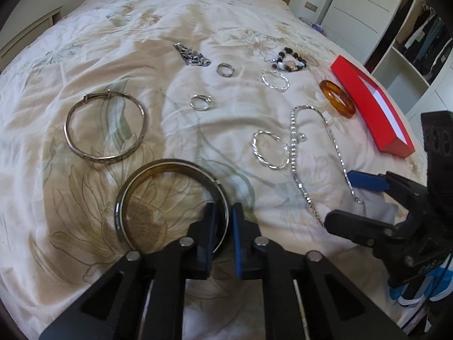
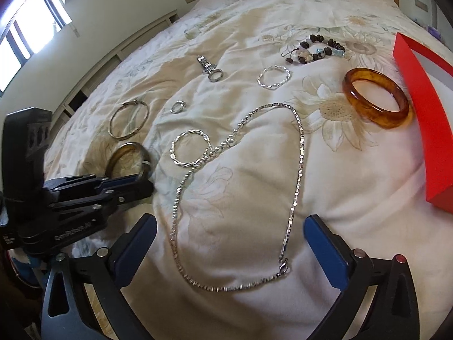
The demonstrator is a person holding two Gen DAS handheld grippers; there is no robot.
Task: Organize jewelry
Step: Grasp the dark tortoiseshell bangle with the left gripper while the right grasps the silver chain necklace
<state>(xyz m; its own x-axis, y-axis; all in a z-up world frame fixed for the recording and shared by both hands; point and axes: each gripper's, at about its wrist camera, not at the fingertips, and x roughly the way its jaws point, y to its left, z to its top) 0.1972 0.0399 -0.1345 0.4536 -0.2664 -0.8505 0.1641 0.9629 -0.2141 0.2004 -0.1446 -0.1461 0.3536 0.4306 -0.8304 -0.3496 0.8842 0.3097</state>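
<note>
The dark bangle (image 1: 172, 201) is being pinched at its rim by the left gripper (image 1: 223, 226) – low on the bedspread (image 1: 170, 130). The right gripper (image 2: 230, 235) is being held wide apart over the silver necklace (image 2: 294, 187).

The near arc of the dark bangle (image 1: 170, 170) is disappearing behind the left gripper (image 1: 225, 221) fingers. Right of the right gripper (image 2: 230, 243), the red box (image 2: 424, 130) is running off the frame edge. Far ahead, the bead bracelet (image 2: 317, 48) beads are showing too small to identify.
</note>
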